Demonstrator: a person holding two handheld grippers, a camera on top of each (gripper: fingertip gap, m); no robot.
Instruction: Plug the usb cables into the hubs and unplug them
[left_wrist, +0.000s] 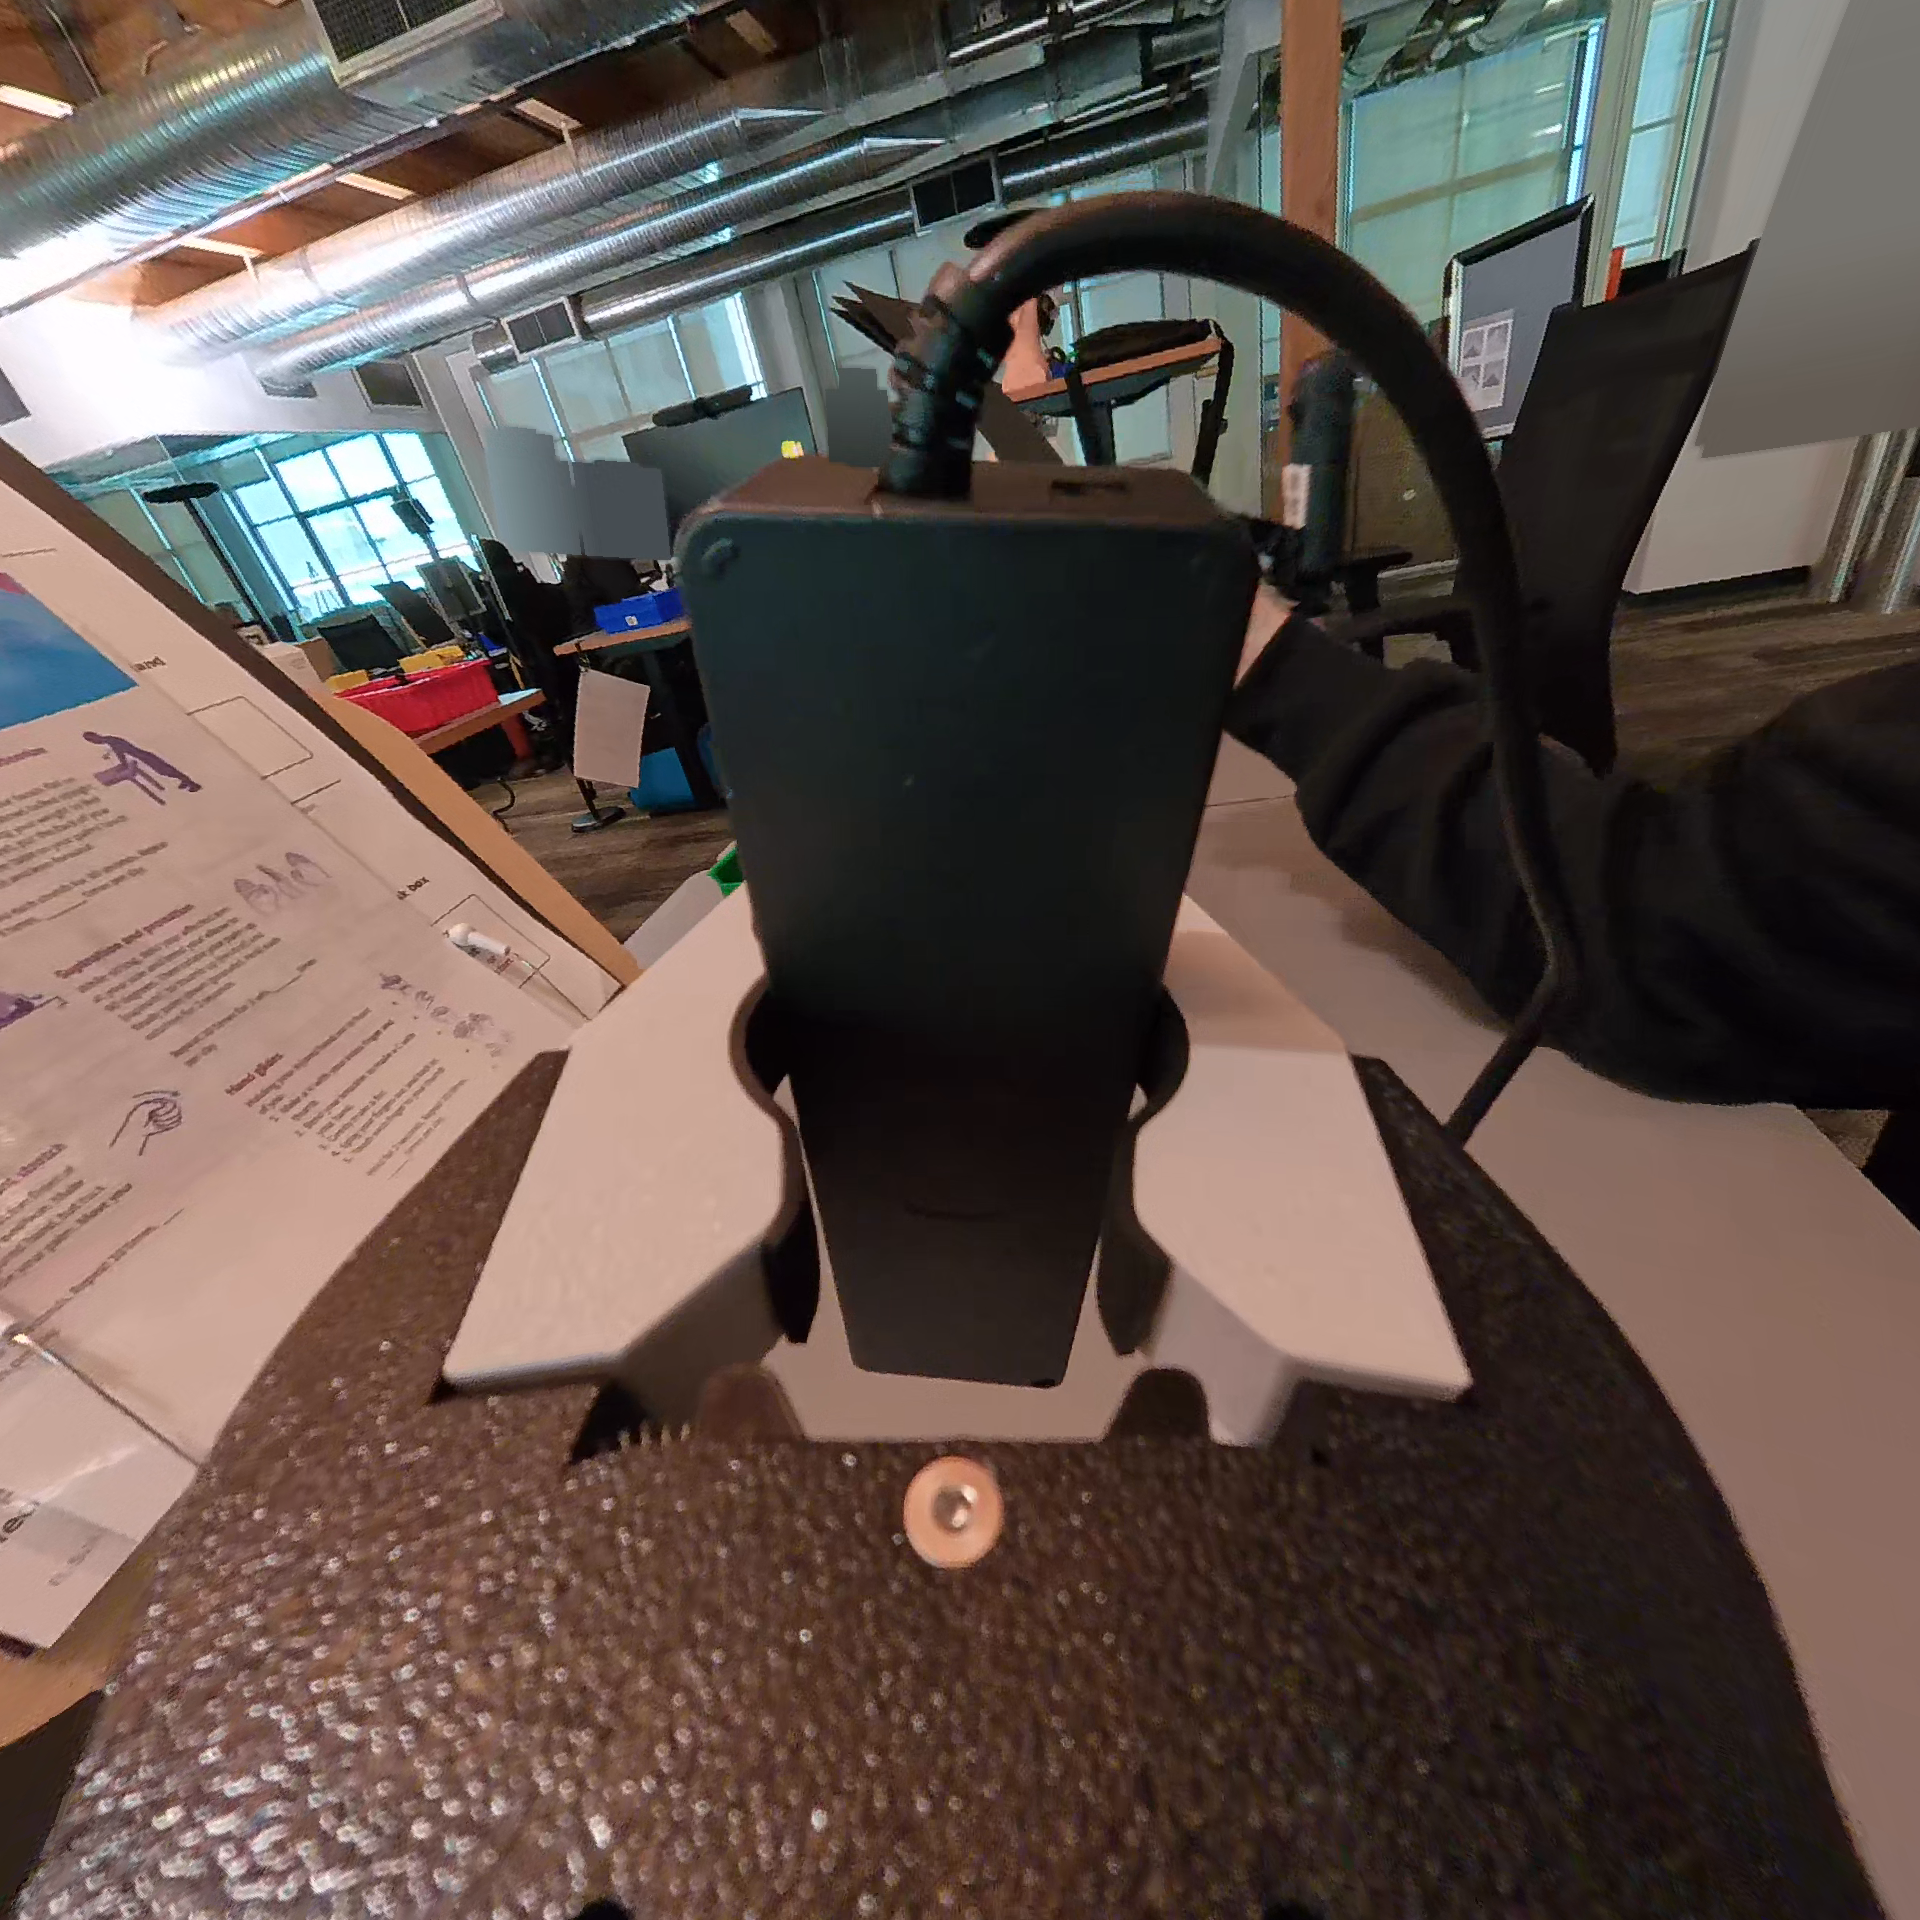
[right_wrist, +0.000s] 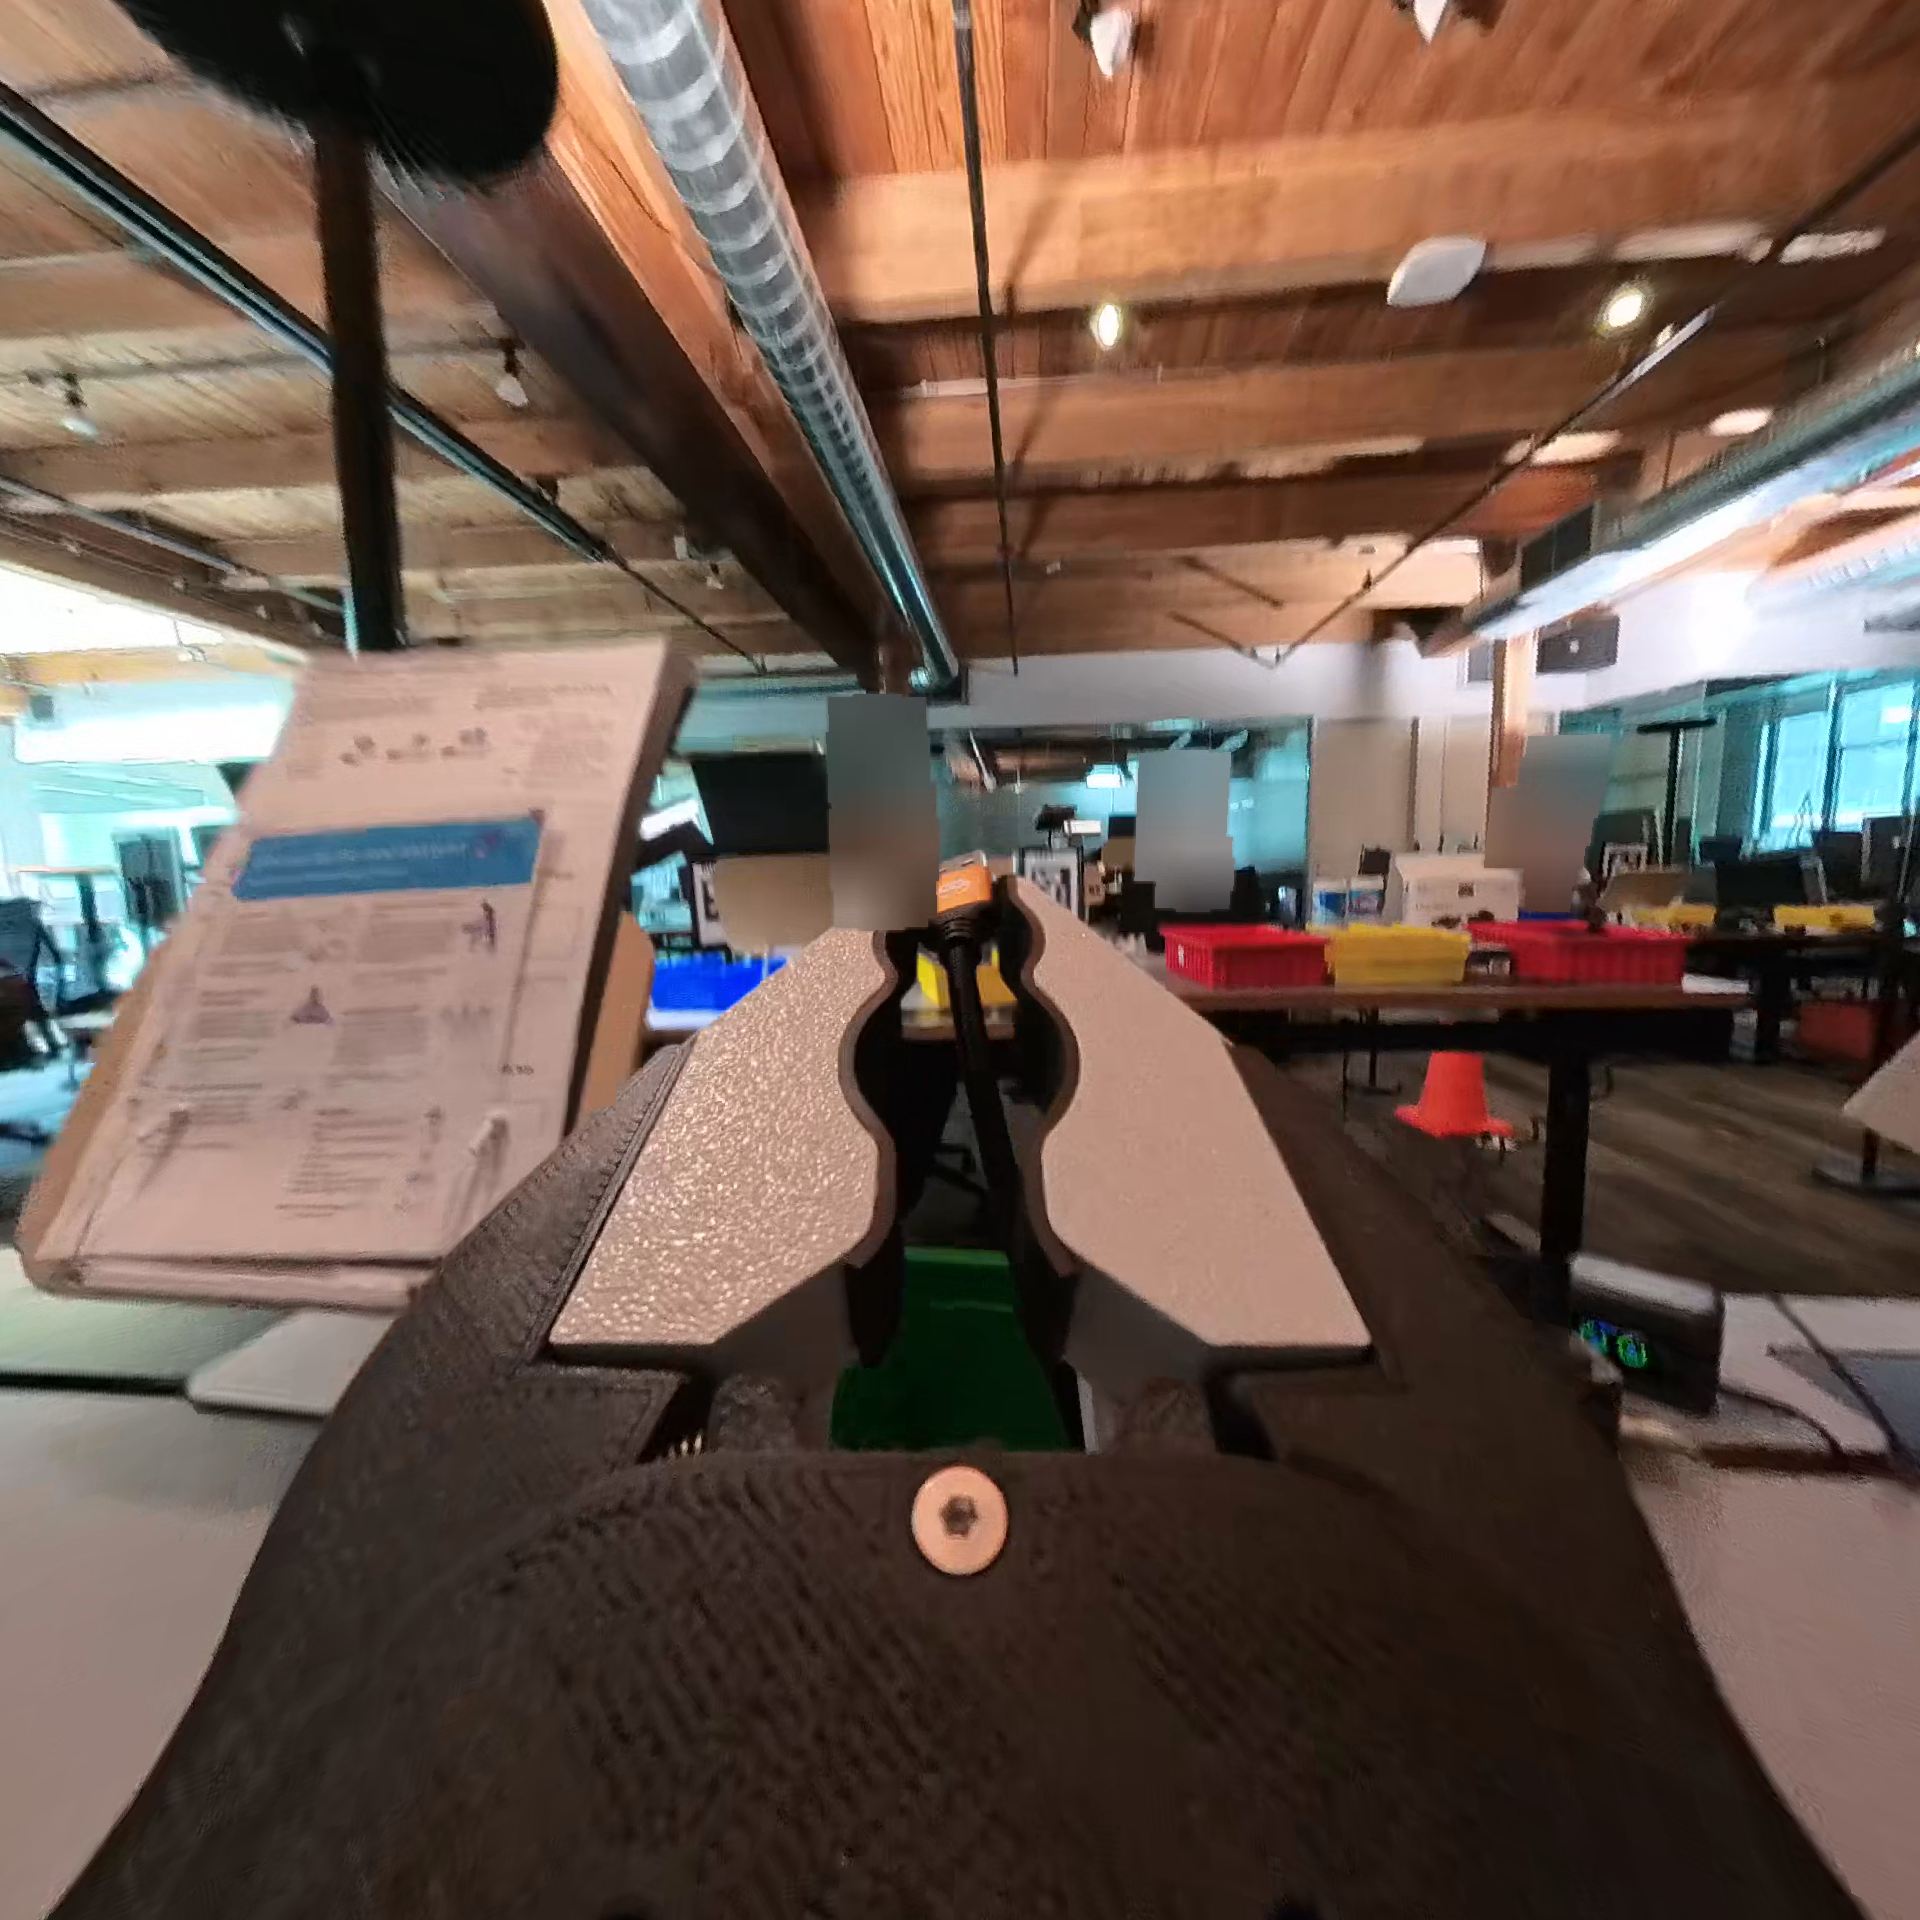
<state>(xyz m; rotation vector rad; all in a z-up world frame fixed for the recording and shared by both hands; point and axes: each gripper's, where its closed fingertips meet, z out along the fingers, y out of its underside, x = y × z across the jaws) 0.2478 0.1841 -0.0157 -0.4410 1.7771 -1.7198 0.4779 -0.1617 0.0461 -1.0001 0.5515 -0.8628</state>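
My left gripper (left_wrist: 961, 1060) clamps the black hub (left_wrist: 966, 831) between its grey fingers (left_wrist: 644, 1174), holding it upright above the tabletop (left_wrist: 1662, 1299); a thick black cable (left_wrist: 1434, 416) leaves the hub's top end and arcs down past a dark sleeve (left_wrist: 1662, 883) toward the tabletop's right edge; my right gripper (right_wrist: 961, 914) is narrowed on an orange plug (right_wrist: 961, 891), its metal tip poking above the fingertips, its black cord (right_wrist: 982, 1060) running back between the fingers; an instruction sheet (right_wrist: 364, 966) leans at the left.
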